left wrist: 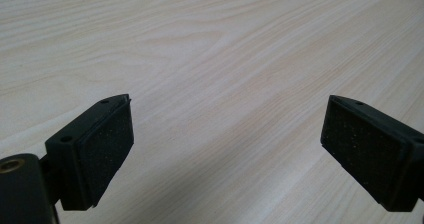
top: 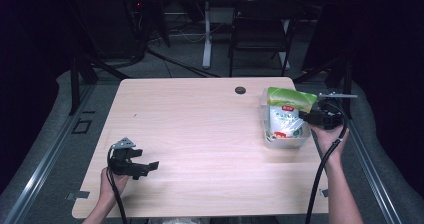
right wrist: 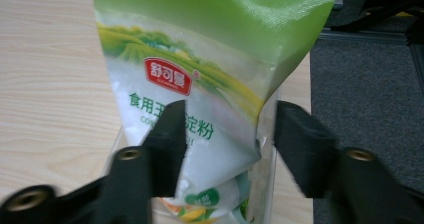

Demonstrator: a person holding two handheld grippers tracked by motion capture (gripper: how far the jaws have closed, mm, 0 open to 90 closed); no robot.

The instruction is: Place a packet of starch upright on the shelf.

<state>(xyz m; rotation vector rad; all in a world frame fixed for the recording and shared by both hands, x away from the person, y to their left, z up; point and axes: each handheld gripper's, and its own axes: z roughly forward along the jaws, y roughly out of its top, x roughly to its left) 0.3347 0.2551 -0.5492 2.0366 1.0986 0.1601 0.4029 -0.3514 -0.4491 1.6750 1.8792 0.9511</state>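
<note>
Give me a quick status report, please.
Left gripper open, idle over the table. Right gripper open around green-and-white starch pouch standing in clear plastic bin. Nothing in the way.

Bright lit tabletop (top: 200,134), dark surroundings, blurred right claw (right wrist: 225,134)

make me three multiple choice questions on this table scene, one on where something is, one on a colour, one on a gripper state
1. Where does the clear container with the bag stand?
A. at the table's far right edge
B. at the near left corner
C. on the floor

2. What colour is the top of the bag?
A. red
B. green
C. blue

3. How does the left gripper stand?
A. shut on the bag
B. shut on a cable
C. open over bare wood

Answers:
1. A, the high view shows it by the right edge of the table, next to the right gripper.
2. B, the upper part of the bag is bright green in the right gripper view.
3. C, its jaws stand wide apart with only wood grain between them.
</note>
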